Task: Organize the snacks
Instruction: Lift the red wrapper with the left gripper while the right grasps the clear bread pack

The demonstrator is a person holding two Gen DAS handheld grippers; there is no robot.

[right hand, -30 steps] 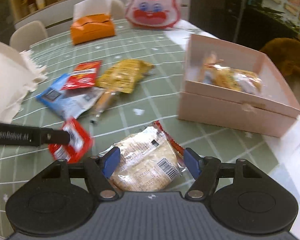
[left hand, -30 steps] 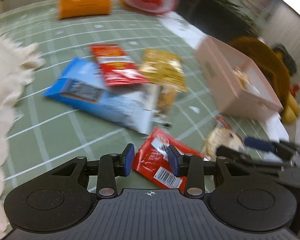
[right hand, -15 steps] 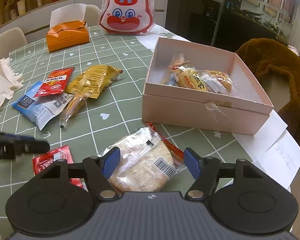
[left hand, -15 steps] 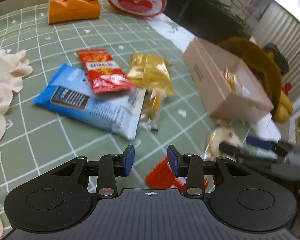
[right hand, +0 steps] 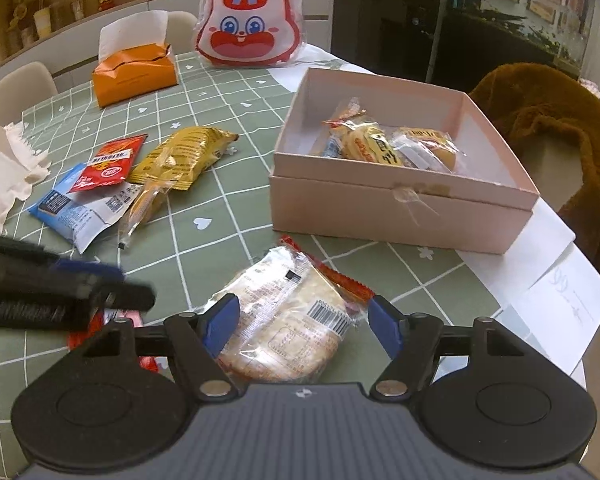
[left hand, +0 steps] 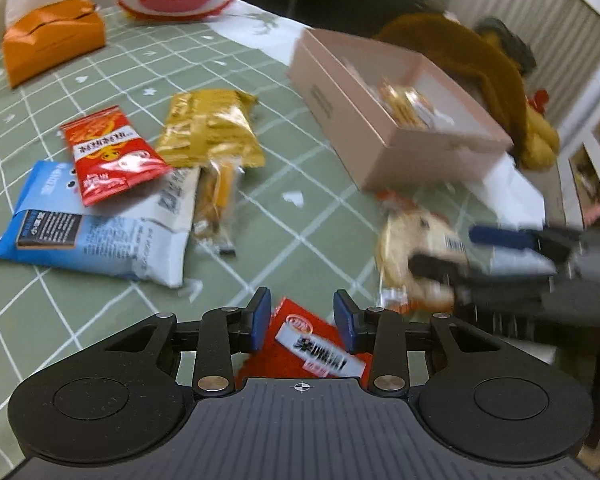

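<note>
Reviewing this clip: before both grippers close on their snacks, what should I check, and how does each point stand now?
1. Right gripper open, fingers either side of the cracker packet: ok.
2. Left gripper open over the red sachet: ok.
3. Sachet between the fingers: cannot tell, it lies partly under the gripper.
4. Pink box open, room inside: ok.
5. Grippers apart from each other: ok.

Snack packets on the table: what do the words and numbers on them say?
Nothing is clear enough to quote.
Far red packet: Chinese characters, too small to read.
Near red packet: bold white label, blurred.
Cracker pack: barcode and fine print, too small.
Blue bag: small print and a square code, too small.
Pink box: print on the side wall, blurred.
</note>
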